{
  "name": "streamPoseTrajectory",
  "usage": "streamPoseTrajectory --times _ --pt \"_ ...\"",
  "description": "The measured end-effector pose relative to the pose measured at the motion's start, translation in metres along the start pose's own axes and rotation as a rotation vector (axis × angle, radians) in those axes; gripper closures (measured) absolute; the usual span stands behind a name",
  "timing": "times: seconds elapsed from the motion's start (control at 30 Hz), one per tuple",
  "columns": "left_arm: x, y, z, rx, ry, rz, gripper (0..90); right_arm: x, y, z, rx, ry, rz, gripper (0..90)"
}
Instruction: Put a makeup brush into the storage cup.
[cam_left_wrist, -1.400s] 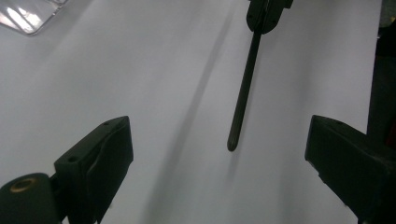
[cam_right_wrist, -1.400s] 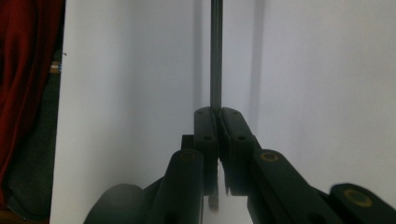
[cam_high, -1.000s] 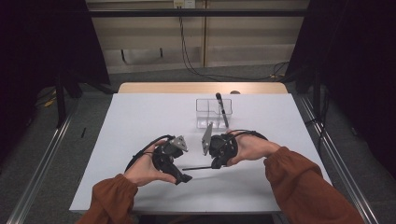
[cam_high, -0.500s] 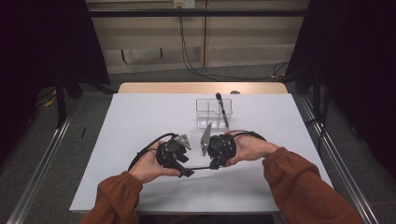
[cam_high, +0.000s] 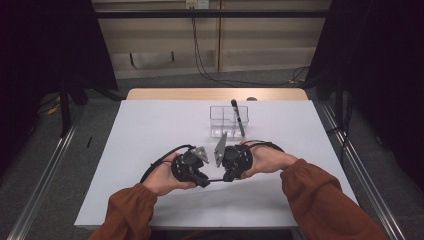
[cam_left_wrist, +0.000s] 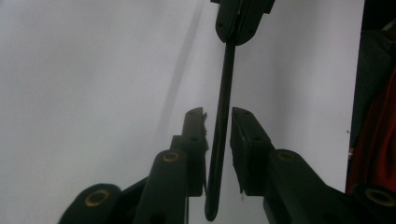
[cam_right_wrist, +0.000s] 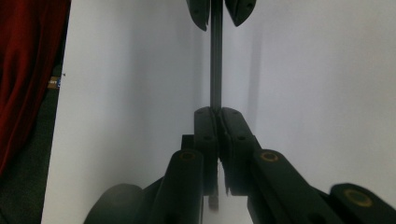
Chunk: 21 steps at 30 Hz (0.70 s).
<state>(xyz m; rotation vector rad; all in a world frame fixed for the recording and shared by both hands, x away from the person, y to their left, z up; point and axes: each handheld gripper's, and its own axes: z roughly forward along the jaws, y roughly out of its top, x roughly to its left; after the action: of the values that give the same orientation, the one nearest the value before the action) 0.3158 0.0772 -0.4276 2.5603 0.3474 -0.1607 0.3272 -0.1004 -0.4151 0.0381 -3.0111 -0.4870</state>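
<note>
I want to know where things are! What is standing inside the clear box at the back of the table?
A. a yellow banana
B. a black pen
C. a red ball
B: a black pen leans upright in the clear box on the white table.

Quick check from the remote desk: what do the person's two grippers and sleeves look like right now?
Both are black two-jaw tools. The left gripper and right gripper each carry a grey three-cornered plate on top and trail a thin black cable. In the gripper views the jaw arms show round brass-coloured pivot fittings. The person wears long rust-brown sleeves.
</note>
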Motion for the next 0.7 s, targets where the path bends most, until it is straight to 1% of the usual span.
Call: streamPoseTrajectory --times 0.03,0.07,0.23,0.3,0.33,0.43,0.5,0.53,0.57,0.63,0.67,0.7 --pt "0.000 0.000 0.001 0.007 0.001 0.004 79.9 0.000 0.000 0.001 -0.004 -0.003 -0.002 86.7" --pt "0.000 0.000 0.001 0.007 0.002 -0.001 80.7 0.000 -0.001 0.001 -0.008 -0.005 -0.002 86.8" --pt "0.000 0.000 0.002 -0.002 -0.003 0.000 82.3 0.000 -0.001 -0.001 -0.009 -0.011 -0.002 86.7" --pt "-0.001 0.000 0.002 -0.015 0.015 0.008 82.8 0.000 -0.002 -0.001 -0.011 -0.011 -0.002 86.7" --pt "-0.002 0.000 0.003 -0.011 0.009 0.020 83.2 0.000 -0.002 -0.001 -0.007 -0.017 0.004 86.4" --pt "-0.005 0.002 0.004 -0.009 0.023 0.026 85.5 -0.002 -0.005 -0.002 -0.011 -0.031 0.013 84.3" --pt "-0.005 0.002 0.005 -0.014 0.019 0.032 85.5 -0.002 -0.007 -0.002 -0.016 -0.027 0.019 84.2" --pt "-0.005 0.002 0.005 -0.012 0.017 0.034 85.6 -0.003 -0.007 -0.002 -0.024 -0.032 0.009 83.9" --pt "-0.005 0.002 0.004 -0.012 0.020 0.036 85.6 -0.002 -0.008 -0.002 -0.031 -0.030 0.017 83.9" --pt "-0.006 0.002 0.004 -0.018 0.024 0.034 85.7 -0.002 -0.009 -0.002 -0.044 -0.030 0.009 81.4" --pt "-0.005 0.001 0.004 -0.020 0.015 0.032 85.7 -0.002 -0.010 -0.002 -0.055 -0.032 0.009 80.7" --pt "-0.005 0.001 0.003 -0.022 0.014 0.030 85.7 -0.001 -0.010 -0.003 -0.054 -0.027 0.016 79.3"
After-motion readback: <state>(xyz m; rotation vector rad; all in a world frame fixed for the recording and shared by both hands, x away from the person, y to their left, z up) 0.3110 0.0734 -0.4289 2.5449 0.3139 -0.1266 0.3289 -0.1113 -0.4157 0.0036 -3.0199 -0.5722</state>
